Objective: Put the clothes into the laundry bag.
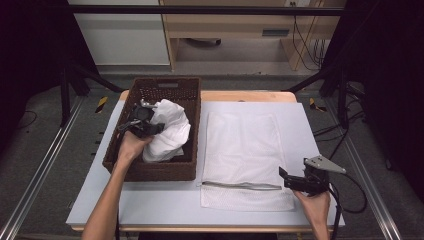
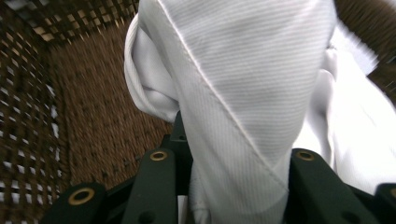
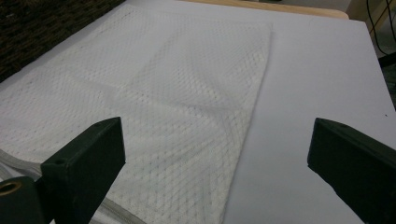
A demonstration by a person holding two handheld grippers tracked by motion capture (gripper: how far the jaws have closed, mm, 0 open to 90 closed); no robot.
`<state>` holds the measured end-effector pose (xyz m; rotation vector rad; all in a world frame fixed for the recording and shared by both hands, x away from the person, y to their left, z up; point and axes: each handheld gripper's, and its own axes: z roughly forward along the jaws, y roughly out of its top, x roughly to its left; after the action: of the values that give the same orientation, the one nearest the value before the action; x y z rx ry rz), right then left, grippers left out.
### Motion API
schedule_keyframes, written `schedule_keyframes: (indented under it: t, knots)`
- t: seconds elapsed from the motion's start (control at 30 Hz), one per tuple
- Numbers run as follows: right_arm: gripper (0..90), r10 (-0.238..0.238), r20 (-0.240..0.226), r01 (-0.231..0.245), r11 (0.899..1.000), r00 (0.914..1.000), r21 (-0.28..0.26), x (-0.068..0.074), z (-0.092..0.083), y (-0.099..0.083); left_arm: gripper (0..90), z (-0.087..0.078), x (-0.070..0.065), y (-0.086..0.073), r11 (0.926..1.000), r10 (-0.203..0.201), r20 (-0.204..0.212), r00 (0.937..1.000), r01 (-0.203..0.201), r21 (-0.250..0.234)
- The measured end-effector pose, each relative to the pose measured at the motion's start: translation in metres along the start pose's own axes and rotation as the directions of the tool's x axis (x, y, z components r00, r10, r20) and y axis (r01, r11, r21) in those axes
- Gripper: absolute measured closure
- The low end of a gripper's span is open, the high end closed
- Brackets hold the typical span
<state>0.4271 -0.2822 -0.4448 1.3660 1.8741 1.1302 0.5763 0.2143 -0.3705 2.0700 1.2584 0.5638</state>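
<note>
One white garment (image 1: 169,131) is the thing in hand: crumpled cotton-like cloth, bunched into a tall lump inside the brown wicker basket (image 1: 150,170) at centre left of the high view. In the left gripper view I see fine diagonal ribbing on the fabric, a stitched hem seam running down across the fold, and a rolled edge at the left side of the bunch. No print or colour on it, plain white throughout.

Left gripper (image 1: 142,125) sits at the left edge of the lump, over the basket. Its jaws are pinching a fold of the garment; I see cloth wedged down between the two black jaws, filling the gap.

Right gripper (image 1: 296,181) is at lower right of the high view, over the grey bench (image 1: 300,115) just past the lower right corner of the white mesh laundry bag (image 1: 242,150). Jaws spread wide, nothing between them.

Mesh bag lies flat on the bench, right of the basket, zipper (image 1: 242,185) along its near edge. Garment and bag are apart, with the basket wall between them.
</note>
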Motion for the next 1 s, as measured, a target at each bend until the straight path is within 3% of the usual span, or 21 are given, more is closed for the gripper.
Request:
schedule_keyframes:
  t: [0.2,0.23,0.27,0.33,0.37,0.43,0.5,0.53,0.6,0.7,0.73,0.77,0.83,0.9,0.93,0.97,1.0]
  knots:
    - [4.8,-0.002,-0.002,0.002,1.0,1.0,-0.002,0.0,0.0,0.0,66.5,-0.029,0.006,0.008,0.992,-0.037,0.022,0.9991,0.039,-0.12]
    - [4.9,-0.001,-0.002,0.001,1.0,1.0,-0.003,0.0,0.0,0.0,66.5,-0.04,0.007,0.011,0.9868,-0.043,0.033,0.9985,0.048,-0.154]
    - [4.9,-0.001,-0.002,0.001,1.0,1.0,-0.003,0.0,0.0,0.0,66.5,-0.04,0.007,0.011,0.9868,-0.043,0.033,0.9985,0.048,-0.154]
    - [5.0,-0.003,-0.003,0.003,1.0,1.0,-0.005,0.0,0.0,0.0,66.4,-0.05,0.007,0.014,0.9798,-0.052,0.048,0.9975,0.06,-0.191]
    - [5.0,-0.006,-0.004,0.006,1.0,1.0,-0.006,0.0,0.0,0.0,66.4,-0.06,0.006,0.017,0.9735,-0.055,0.048,0.9973,0.064,-0.22]
    - [5.0,-0.005,-0.004,0.005,1.0,1.0,-0.006,0.0,0.0,0.0,66.4,-0.064,0.006,0.019,0.9712,-0.051,0.042,0.9978,0.059,-0.231]
    - [4.9,-0.007,0.0,0.007,1.0,1.0,-0.008,0.0,0.0,0.0,66.3,-0.077,0.003,0.022,0.9604,-0.045,0.037,0.9983,0.054,-0.273]
    - [4.9,-0.007,0.0,0.007,1.0,1.0,-0.008,0.0,0.0,0.0,66.3,-0.077,0.003,0.022,0.9604,-0.045,0.037,0.9983,0.054,-0.273]
    - [4.6,-0.008,0.002,0.008,1.0,1.0,-0.014,0.0,-0.001,0.0,66.3,-0.084,0.001,0.023,0.9537,-0.045,0.046,0.998,0.056,-0.295]
    - [4.3,-0.013,-0.002,0.013,1.0,0.9999,-0.022,0.001,-0.003,0.001,66.1,-0.095,-0.005,0.025,0.9426,-0.036,0.055,0.9979,0.052,-0.33]
    - [4.0,-0.016,-0.003,0.016,0.999,0.9999,-0.03,0.002,-0.004,0.001,66.1,-0.103,-0.012,0.027,0.9352,-0.026,0.054,0.9982,0.043,-0.352]
    - [4.0,-0.016,-0.003,0.016,0.999,0.9999,-0.03,0.002,-0.004,0.001,66.0,-0.103,-0.012,0.027,0.9352,-0.026,0.054,0.9982,0.043,-0.352]
    - [4.1,-0.024,-0.014,0.023,0.999,0.9996,-0.031,0.002,-0.006,0.002,66.0,-0.113,-0.023,0.031,0.9251,-0.014,0.048,0.9987,0.031,-0.379]
    - [4.2,-0.022,-0.014,0.022,0.999,0.9996,-0.042,0.002,-0.007,0.002,66.0,-0.117,-0.027,0.033,0.9218,-0.01,0.052,0.9986,0.029,-0.387]
    - [4.2,-0.022,-0.024,0.021,0.999,0.9995,-0.05,0.002,-0.009,0.002,65.8,-0.123,-0.036,0.036,0.9127,0.003,0.061,0.9981,0.022,-0.408]
    - [4.2,-0.02,-0.027,0.019,0.998,0.9994,-0.052,0.001,-0.01,0.002,65.8,-0.126,-0.04,0.037,0.9085,0.01,0.068,0.9976,0.02,-0.417]
    - [4.2,-0.02,-0.027,0.019,0.998,0.9994,-0.052,0.001,-0.01,0.002,65.7,-0.126,-0.04,0.037,0.9085,0.01,0.068,0.9976,0.02,-0.417]
